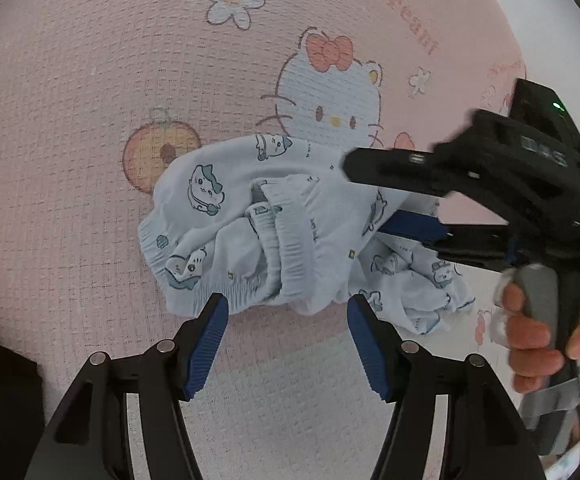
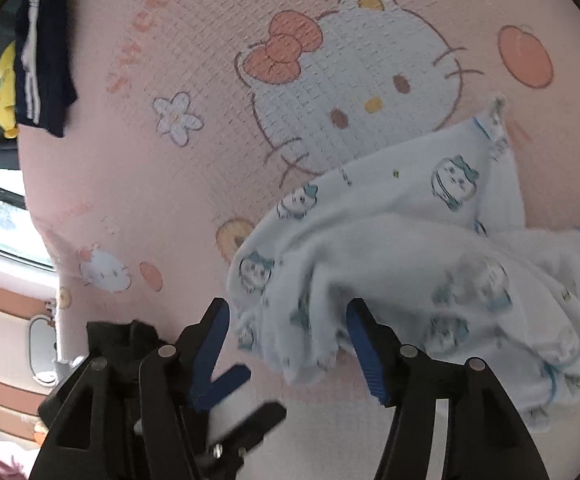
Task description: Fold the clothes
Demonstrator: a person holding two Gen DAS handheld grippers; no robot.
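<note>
A home, likely a bedroom: a pink cartoon-cat bed sheet [image 1: 90,160] carries small printed pyjamas [image 1: 250,220], with a dark striped garment [image 2: 44,52] lying nearby.

Both wrist views look steeply down, close, sharing the white garment [image 1: 258,216].

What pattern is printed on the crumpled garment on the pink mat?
White garment with small blue-green cartoon animal figures; clearest in the left wrist view.
</note>
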